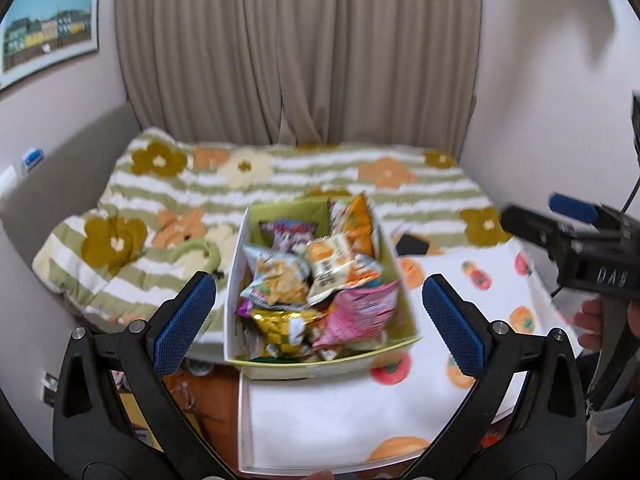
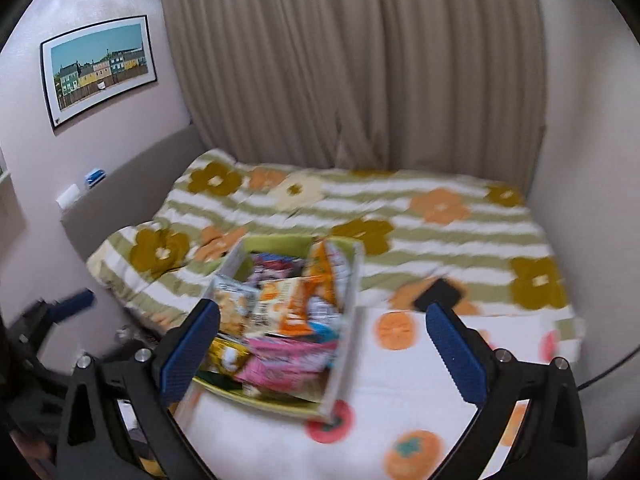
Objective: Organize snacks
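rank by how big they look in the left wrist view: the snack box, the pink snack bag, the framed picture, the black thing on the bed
1. snack box, plainly the largest
2. framed picture
3. pink snack bag, close to the picture in apparent size, and it sits much nearer the camera, so their order is unsure
4. black thing, smallest, partly hidden by the box

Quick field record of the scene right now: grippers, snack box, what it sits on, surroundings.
left gripper: open, holding nothing, facing the box
right gripper: open, holding nothing, facing the box
snack box: green and white, open top, piled with mixed snack packets
top packets: orange packet at the far side, pink packet at the near side
support: white cloth with orange fruit print
behind: flower-patterned blanket, beige curtain
black object: on the bed beyond the box, identity unclear
image quality: motion-blurred
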A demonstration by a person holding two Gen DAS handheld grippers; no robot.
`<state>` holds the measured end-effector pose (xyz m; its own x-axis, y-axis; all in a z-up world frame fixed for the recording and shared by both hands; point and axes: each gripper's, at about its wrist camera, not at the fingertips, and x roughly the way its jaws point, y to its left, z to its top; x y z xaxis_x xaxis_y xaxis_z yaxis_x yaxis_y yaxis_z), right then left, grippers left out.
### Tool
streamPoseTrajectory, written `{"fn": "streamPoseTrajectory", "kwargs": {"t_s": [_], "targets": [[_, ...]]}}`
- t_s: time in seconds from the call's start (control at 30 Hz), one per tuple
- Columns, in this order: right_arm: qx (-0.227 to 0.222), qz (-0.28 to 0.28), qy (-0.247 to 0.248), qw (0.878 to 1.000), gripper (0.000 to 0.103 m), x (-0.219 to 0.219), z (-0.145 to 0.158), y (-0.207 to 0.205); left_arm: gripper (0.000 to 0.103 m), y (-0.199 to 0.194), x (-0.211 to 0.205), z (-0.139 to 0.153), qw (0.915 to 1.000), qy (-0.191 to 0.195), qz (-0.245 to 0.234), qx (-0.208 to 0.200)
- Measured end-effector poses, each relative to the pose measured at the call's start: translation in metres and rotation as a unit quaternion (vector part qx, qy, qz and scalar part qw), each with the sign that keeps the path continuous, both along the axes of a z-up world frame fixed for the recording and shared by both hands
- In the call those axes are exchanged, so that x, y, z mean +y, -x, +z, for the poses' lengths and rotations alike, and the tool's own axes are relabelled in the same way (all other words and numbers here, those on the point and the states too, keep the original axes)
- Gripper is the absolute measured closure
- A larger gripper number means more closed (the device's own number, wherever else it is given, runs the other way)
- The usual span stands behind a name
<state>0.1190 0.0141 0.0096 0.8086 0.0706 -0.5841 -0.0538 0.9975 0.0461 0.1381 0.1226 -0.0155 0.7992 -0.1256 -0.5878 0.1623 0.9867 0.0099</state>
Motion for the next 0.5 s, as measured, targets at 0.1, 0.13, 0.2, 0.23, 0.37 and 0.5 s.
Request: {"fn": "streamPoseTrajectory", "kwargs": {"t_s": [0.1, 0.13, 0.2, 0.23, 0.37, 0.5], "targets": [[-0.017, -0.030, 0.019, 0.999, 0.001, -0.018, 0.007, 0.037, 0.000, 0.029, -0.013, 0.010, 0.9996, 0.002, 0.000, -0.027], [-0.020, -0.037, 0.024, 0.999, 0.001, -0.021, 0.007, 0.047, 0.000, 0.036, -0.017, 0.012, 0.9995, 0.001, -0.002, -0.033], [-0.028, -0.058, 0.034, 0.997, 0.001, -0.031, 0.008, 0.069, 0.000, 0.050, -0.024, 0.015, 0.9991, 0.000, -0.003, -0.042], [-0.029, -0.066, 0.037, 0.997, 0.000, -0.035, 0.008, 0.077, 0.000, 0.057, -0.028, 0.015, 0.9989, 0.000, -0.005, -0.046], [-0.035, -0.094, 0.051, 0.994, 0.001, -0.041, 0.008, 0.106, 0.000, 0.076, -0.041, 0.014, 0.9984, 0.008, -0.012, -0.054], [-0.040, -0.103, 0.051, 0.993, 0.001, -0.046, 0.008, 0.123, 0.000, 0.089, -0.051, 0.013, 0.9981, 0.008, -0.018, -0.059]]}}
